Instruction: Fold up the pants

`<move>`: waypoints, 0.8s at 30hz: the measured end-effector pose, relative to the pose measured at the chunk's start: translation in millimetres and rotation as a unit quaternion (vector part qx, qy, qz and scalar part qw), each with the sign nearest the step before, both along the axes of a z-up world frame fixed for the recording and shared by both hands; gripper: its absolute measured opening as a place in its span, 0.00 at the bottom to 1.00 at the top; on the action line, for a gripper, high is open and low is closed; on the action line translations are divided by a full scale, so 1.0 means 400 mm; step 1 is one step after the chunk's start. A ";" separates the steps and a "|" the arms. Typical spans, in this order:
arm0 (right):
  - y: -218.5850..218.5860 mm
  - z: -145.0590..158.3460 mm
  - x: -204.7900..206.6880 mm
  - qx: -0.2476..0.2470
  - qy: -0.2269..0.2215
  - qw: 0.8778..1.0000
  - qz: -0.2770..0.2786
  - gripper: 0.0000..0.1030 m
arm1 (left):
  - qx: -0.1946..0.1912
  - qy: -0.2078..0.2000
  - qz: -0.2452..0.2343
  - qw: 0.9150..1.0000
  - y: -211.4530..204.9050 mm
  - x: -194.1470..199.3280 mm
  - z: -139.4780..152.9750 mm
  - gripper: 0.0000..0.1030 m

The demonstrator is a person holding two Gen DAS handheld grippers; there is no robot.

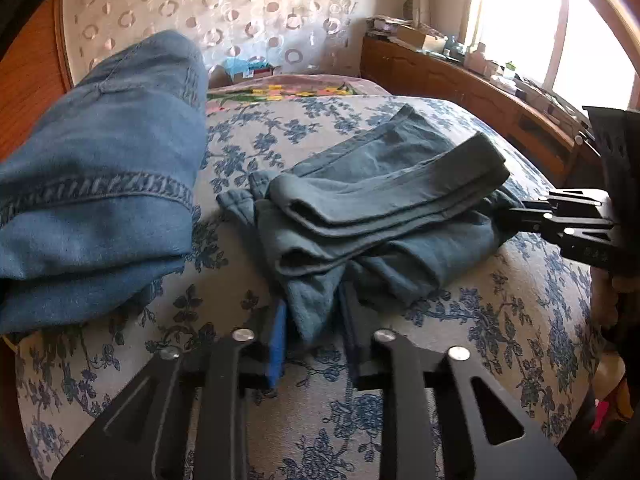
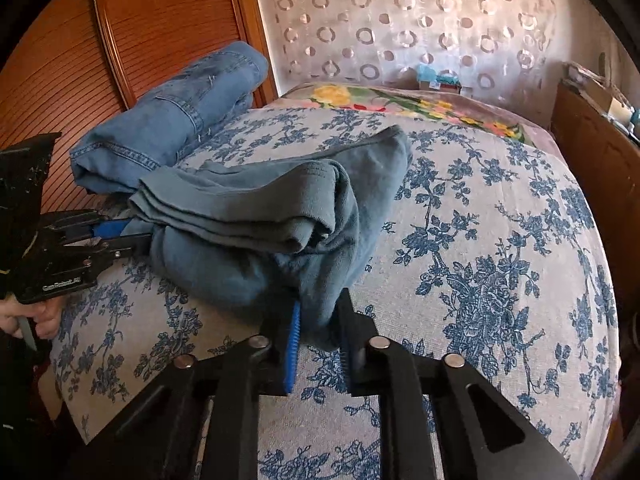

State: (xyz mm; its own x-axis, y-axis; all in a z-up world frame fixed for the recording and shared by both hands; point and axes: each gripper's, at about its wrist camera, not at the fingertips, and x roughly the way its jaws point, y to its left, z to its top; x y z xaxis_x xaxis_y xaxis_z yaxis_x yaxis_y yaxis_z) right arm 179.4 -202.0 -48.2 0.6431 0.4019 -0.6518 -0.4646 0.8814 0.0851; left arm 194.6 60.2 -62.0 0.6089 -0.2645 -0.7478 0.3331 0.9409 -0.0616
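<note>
- Left gripper (image 1: 314,344) clamped on near corner of teal pants (image 1: 384,216) – bundle ahead, stretching rightward
- Right gripper (image 2: 318,340) pinching the opposite end, equally close

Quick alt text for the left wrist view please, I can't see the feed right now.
The left gripper is shut on a near corner of the half-folded teal-grey pants lying on a blue floral bedspread. The right gripper pinches the pants' far right edge. Folded blue jeans sit to the left.
</note>
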 end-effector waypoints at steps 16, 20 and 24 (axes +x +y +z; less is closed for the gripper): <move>-0.122 -0.004 -0.226 0.013 0.001 1.000 -0.008 0.13 | -0.021 -0.013 -0.049 0.999 -0.048 -0.180 0.046 0.11; -0.130 -0.006 -0.257 0.019 0.006 1.000 -0.009 0.13 | -0.017 -0.009 -0.051 0.998 -0.050 -0.211 0.037 0.11; -0.117 -0.005 -0.276 -0.001 0.001 1.000 -0.014 0.17 | -0.019 -0.004 -0.048 0.999 -0.046 -0.210 0.033 0.11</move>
State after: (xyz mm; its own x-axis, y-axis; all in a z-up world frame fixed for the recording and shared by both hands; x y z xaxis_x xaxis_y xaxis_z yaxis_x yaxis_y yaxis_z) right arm 68.9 -248.8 -50.4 0.6532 0.3829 -0.6532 -0.4393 0.8943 0.0849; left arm 110.4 41.9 -48.7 0.5850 -0.3501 -0.7316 0.4217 0.9018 -0.0943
